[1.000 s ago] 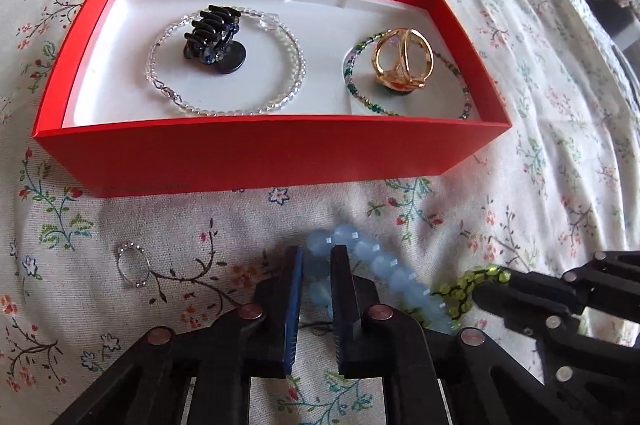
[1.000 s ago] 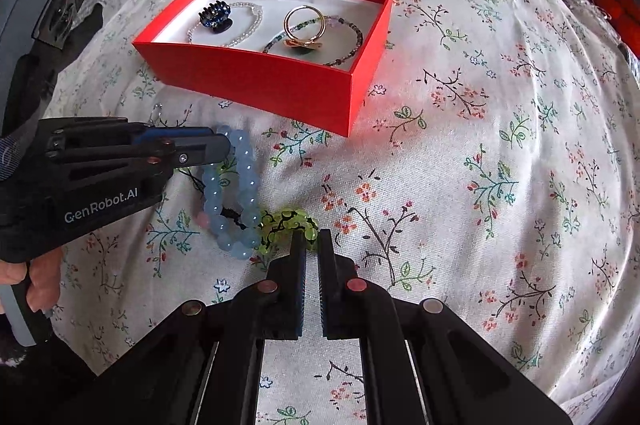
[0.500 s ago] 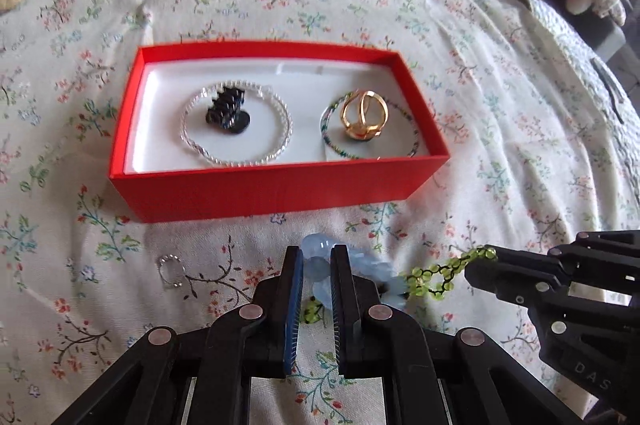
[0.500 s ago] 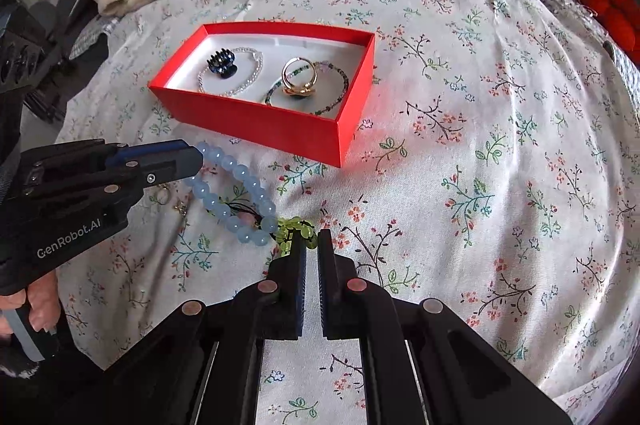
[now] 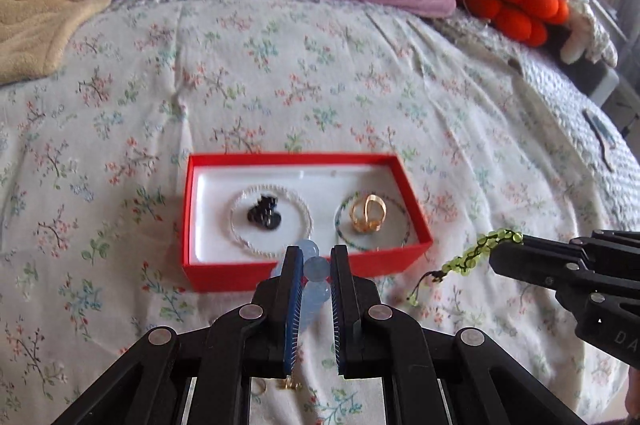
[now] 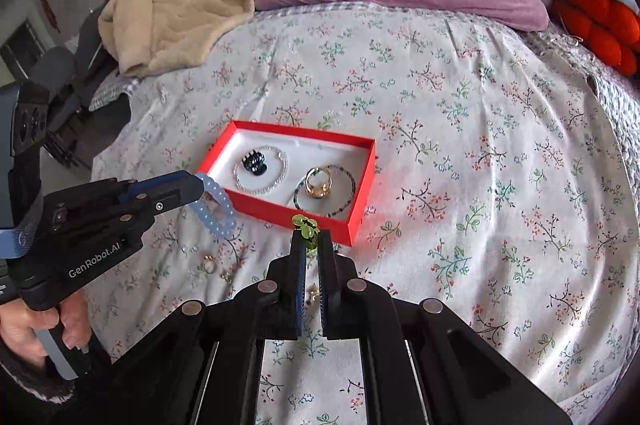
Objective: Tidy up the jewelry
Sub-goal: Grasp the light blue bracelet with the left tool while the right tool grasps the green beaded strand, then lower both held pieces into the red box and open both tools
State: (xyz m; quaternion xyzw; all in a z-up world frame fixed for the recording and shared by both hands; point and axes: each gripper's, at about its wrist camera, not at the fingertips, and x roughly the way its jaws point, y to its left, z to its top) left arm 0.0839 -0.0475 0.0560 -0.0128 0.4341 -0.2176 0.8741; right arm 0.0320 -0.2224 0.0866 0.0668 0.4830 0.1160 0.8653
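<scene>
1. Above the bed (image 6: 460, 113), the left gripper (image 5: 314, 257) had its jaws nearly shut on the blue bracelet (image 6: 216, 205), which hung clear of the sheet
2. The right gripper (image 6: 310, 239) was pinched almost closed on the green bracelet (image 5: 476, 253), dangling beside the box (image 5: 304, 275)
3. Both strands looked light, limp and likely to swing; the smooth blue beads could slip, so a grip across one bead or the cord seemed safest
4. Counted: two bracelets held, two bracelets, one black clip (image 5: 264, 213) and one gold ring (image 5: 368, 215) in the box; a few small gold pieces (image 6: 212, 265) lay loose, too blurred to count
</scene>
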